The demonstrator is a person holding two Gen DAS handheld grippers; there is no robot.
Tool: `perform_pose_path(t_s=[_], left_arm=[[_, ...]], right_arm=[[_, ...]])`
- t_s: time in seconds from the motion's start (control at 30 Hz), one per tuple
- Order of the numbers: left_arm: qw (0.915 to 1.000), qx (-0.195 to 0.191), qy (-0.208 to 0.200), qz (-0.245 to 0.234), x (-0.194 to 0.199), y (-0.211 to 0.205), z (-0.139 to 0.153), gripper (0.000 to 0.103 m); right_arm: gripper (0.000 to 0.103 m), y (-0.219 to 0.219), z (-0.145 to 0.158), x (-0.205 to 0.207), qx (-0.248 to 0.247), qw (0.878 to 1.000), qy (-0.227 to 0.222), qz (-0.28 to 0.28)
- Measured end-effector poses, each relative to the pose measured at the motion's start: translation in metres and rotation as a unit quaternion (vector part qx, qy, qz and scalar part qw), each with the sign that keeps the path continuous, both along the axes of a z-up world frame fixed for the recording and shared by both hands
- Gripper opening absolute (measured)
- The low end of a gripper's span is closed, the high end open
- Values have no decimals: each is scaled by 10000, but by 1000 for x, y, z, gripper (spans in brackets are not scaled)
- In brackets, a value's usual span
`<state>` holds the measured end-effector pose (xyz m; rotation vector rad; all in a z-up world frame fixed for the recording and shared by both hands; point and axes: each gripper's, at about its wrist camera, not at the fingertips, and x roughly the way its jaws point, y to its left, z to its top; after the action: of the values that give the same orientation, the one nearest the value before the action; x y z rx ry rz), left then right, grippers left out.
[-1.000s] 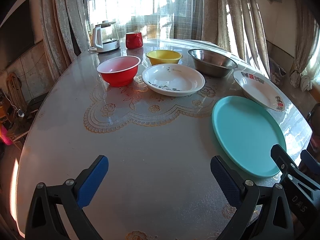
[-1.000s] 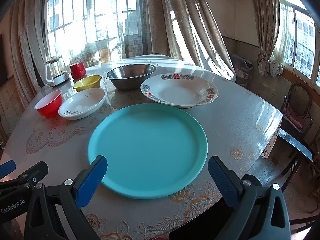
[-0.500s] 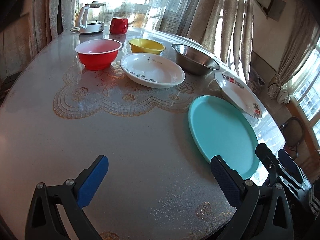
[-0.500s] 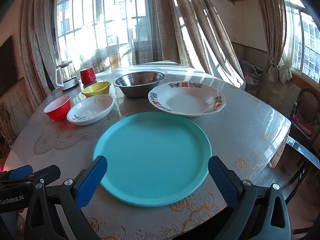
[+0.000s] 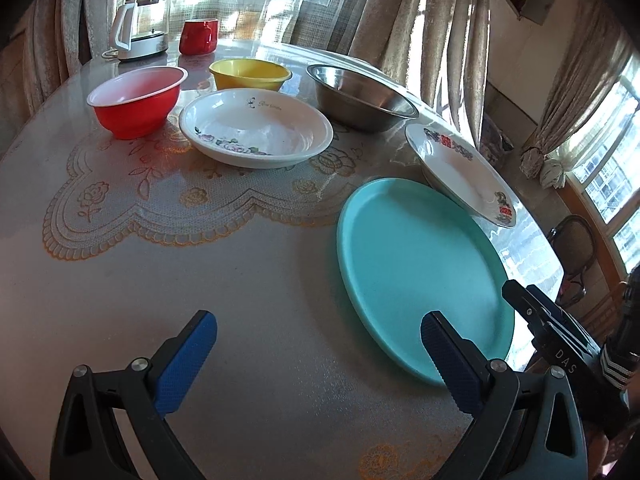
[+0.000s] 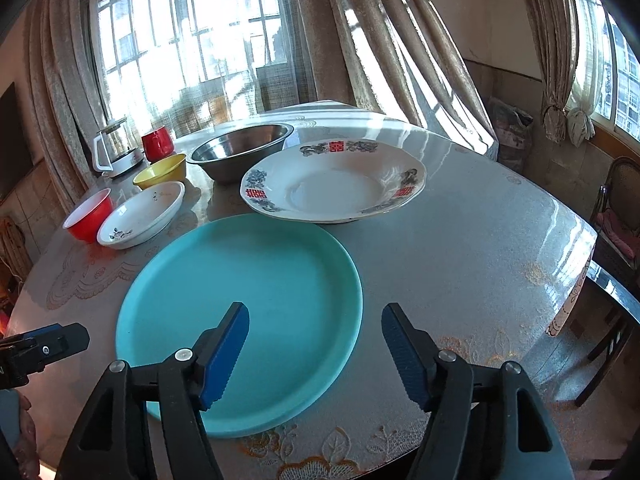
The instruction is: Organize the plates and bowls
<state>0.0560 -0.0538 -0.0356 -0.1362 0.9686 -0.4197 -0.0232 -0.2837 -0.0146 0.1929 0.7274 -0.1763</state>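
Note:
A teal plate [image 6: 240, 312] lies flat near the table's front edge, also in the left wrist view [image 5: 420, 272]. My right gripper [image 6: 315, 312] hovers over its right rim with the jaws closing. The rim shows in the gap and the pads do not touch it. My left gripper [image 5: 318, 320] stands open over bare table left of the plate, holding nothing. Behind the teal plate sit a white plate with red characters [image 6: 336, 184], a steel bowl [image 6: 240, 152], a white floral dish [image 6: 140, 216], a yellow bowl [image 6: 160, 170] and a red bowl [image 6: 90, 216].
A kettle [image 5: 140, 26] and a red mug [image 5: 198, 36] stand at the far edge by the curtained window. A lace mat [image 5: 160, 208] lies under the glass top. A chair [image 6: 616, 216] stands past the table's right edge [image 6: 592, 248].
The right jaws have narrowed a good deal, and that gripper has moved forward and right over the teal plate's rim. The left gripper has come lower and closer to the dishes, still open.

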Motion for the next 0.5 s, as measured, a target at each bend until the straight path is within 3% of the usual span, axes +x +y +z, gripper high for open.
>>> perform_pose_path(t_s=[0.13,0.3,0.4,0.5], left_arm=[[10000,-20,54,-67,11,-12,-6,101],[9993,63,-171,-338,15,-28,-7,66],[9986,116,-234,-453,17,-33,-7,58],[9981,133,-273,-536,18,-35,-7,44]], right_arm=[[60,-8,-6,6,187,9995,-117,235],[46,-14,-10,13,291,9990,-166,303],[35,-21,-10,13,413,9987,-173,236],[30,-25,-12,13,504,9983,-183,210]])
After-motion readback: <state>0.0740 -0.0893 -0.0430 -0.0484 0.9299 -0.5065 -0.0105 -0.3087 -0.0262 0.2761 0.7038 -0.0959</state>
